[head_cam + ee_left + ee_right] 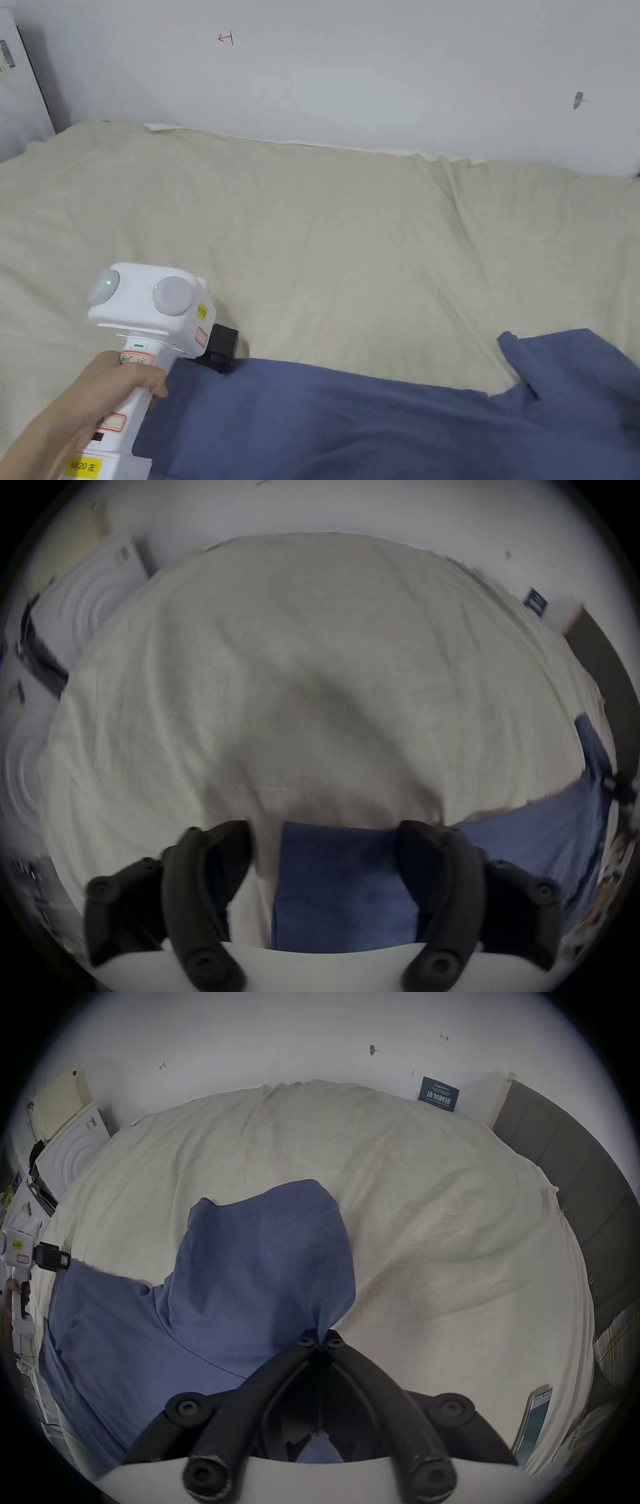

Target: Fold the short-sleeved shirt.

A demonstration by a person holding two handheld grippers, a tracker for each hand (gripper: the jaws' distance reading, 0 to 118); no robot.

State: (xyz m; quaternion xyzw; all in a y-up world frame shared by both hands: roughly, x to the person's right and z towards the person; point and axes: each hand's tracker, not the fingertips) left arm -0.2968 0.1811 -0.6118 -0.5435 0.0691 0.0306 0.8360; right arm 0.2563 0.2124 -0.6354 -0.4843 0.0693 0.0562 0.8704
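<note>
The blue short-sleeved shirt (375, 425) lies along the near edge of a bed covered by a cream sheet (337, 237). A hand holds my left gripper (220, 351) at the shirt's left corner. In the left gripper view the left gripper (325, 830) stands open, its jaws wide apart with the shirt corner (343, 882) between them and not pinched. My right gripper (320, 1340) is shut on a fold of the shirt (263, 1262) by the sleeve, and the cloth rises from the jaws in a hump. The left gripper (52, 1257) appears far off at the shirt's other end.
A white wall (375, 69) runs behind the bed. A dark padded headboard (571, 1172) borders the bed's right side. A phone (535, 1421) lies on the sheet near the right gripper. A white appliance (69, 1154) stands past the bed's left end.
</note>
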